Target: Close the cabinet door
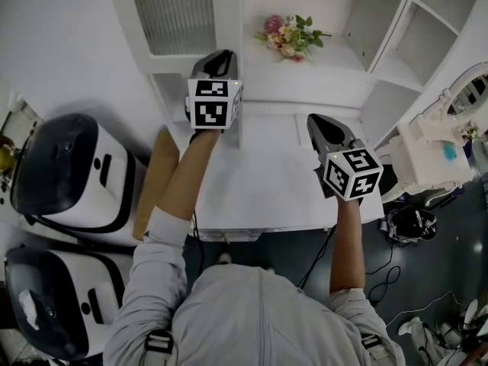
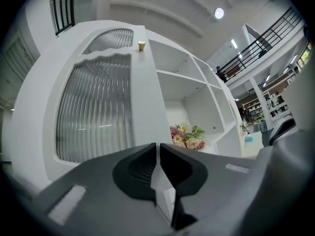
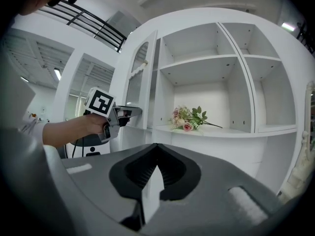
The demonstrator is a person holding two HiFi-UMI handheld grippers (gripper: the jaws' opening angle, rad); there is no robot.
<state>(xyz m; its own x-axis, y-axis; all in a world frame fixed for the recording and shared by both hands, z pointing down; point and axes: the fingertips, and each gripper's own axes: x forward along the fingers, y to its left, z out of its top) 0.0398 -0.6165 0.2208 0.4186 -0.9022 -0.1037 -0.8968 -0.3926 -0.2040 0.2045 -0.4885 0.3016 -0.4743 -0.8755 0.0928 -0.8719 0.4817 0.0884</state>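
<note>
The white cabinet door (image 1: 174, 14) with a ribbed glass pane stands open at the left of the shelves. In the left gripper view the door (image 2: 96, 112) fills the left side, its free edge straight ahead of the jaws. My left gripper (image 1: 221, 54) is at that free edge, about shelf height. Its jaws (image 2: 158, 145) stand together with only a thin slit, nothing seen between them. The right gripper view shows the left gripper (image 3: 137, 111) reaching the door's edge (image 3: 140, 77). My right gripper (image 1: 320, 120) hovers over the white counter, jaws (image 3: 157, 145) together and empty.
A bunch of flowers (image 1: 292, 36) lies on the open shelf behind the counter (image 1: 267, 189). A small cup (image 2: 141, 45) stands on top of the cabinet. Two white machines (image 1: 69, 174) and a brown board (image 1: 156, 178) are at the left, a white mirrored piece (image 1: 435, 151) at the right.
</note>
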